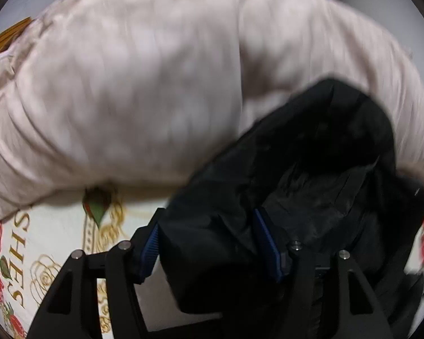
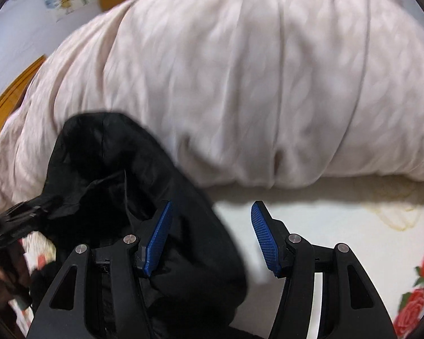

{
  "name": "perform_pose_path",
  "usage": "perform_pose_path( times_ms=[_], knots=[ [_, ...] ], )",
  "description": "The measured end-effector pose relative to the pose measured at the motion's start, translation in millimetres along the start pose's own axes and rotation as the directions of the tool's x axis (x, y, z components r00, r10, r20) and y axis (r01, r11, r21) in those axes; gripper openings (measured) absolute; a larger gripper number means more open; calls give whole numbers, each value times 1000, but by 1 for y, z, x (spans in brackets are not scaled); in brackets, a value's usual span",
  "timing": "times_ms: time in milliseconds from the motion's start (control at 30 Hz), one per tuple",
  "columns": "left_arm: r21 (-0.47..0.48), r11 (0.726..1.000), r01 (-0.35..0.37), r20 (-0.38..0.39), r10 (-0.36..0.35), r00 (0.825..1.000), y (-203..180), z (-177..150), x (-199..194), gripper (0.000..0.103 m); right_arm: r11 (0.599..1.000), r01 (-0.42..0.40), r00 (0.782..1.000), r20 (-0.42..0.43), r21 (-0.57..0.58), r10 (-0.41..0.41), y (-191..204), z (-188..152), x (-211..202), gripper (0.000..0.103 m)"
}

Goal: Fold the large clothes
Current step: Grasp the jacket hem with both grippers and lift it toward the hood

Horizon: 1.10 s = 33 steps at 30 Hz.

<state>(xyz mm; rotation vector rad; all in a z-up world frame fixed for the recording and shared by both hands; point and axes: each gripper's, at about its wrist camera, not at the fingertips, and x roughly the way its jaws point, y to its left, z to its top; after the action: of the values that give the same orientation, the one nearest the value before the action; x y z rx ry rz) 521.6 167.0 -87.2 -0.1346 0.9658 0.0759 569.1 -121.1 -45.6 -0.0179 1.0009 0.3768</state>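
Observation:
A black padded garment (image 1: pixel 311 175) lies bunched on the bed. In the left wrist view my left gripper (image 1: pixel 209 245) has its blue pads wide apart with a thick fold of the black fabric lying between them. In the right wrist view the same garment (image 2: pixel 121 175) fills the lower left. My right gripper (image 2: pixel 212 240) is open; the garment bulges past the left pad (image 2: pixel 158 240) into the gap, while the right pad (image 2: pixel 265 240) stands free over the sheet. The left gripper shows blurred at the left edge (image 2: pixel 17 223).
A large pale pink quilt (image 1: pixel 155 84) is heaped just behind the garment, also in the right wrist view (image 2: pixel 254 84). The bed sheet (image 2: pixel 353 240) is white with red roses and gold lettering. A wooden headboard (image 2: pixel 11 93) and a wall lie beyond.

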Motion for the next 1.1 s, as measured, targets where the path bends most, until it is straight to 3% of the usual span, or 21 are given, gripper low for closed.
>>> perform_pose_path(
  times_ms=[167,233,400,467,500,533,567,600,700,800,933,1100],
  knots=[
    [-23,1000,18,-13,-18,1000,5,-2,14,65,998,8,1000,-10,-54,-8,-3,1,12,58],
    [-15,1000,21,0,-21,1000,3,6,16,70,997,-3,1000,-15,-78,2,-1,8,17,58],
    [8,998,68,-98,-67,993,-9,13,45,75,993,-71,984,-167,-94,55,-1,17,58,58],
    [9,998,66,-109,-64,992,-11,8,52,67,993,-73,973,-225,-89,51,0,13,75,58],
    [1,997,79,-100,-79,992,-11,5,53,54,994,-68,971,-235,-87,46,1,10,79,58],
    [-3,995,95,-87,-95,992,-12,4,51,41,994,-72,972,-230,-82,51,3,6,79,47],
    [1,995,95,-70,-95,993,-13,3,48,35,993,-94,973,-216,-75,76,6,4,76,36],
    [13,996,86,-47,-86,995,-16,2,42,26,991,-106,976,-199,-78,89,9,2,72,14],
    [45,998,54,34,-56,998,-24,-1,11,15,988,-83,992,-104,-132,70,26,-2,40,7],
    [74,996,42,122,-51,991,-30,-1,-35,14,986,-78,997,-18,-151,76,38,-5,-5,6],
    [85,994,68,221,-85,972,-33,-11,-108,14,982,-102,987,103,-162,120,51,-16,-87,6],
    [62,991,122,283,-134,950,-29,-50,-190,14,978,-130,971,177,-165,159,65,-54,-168,6]
  ],
)
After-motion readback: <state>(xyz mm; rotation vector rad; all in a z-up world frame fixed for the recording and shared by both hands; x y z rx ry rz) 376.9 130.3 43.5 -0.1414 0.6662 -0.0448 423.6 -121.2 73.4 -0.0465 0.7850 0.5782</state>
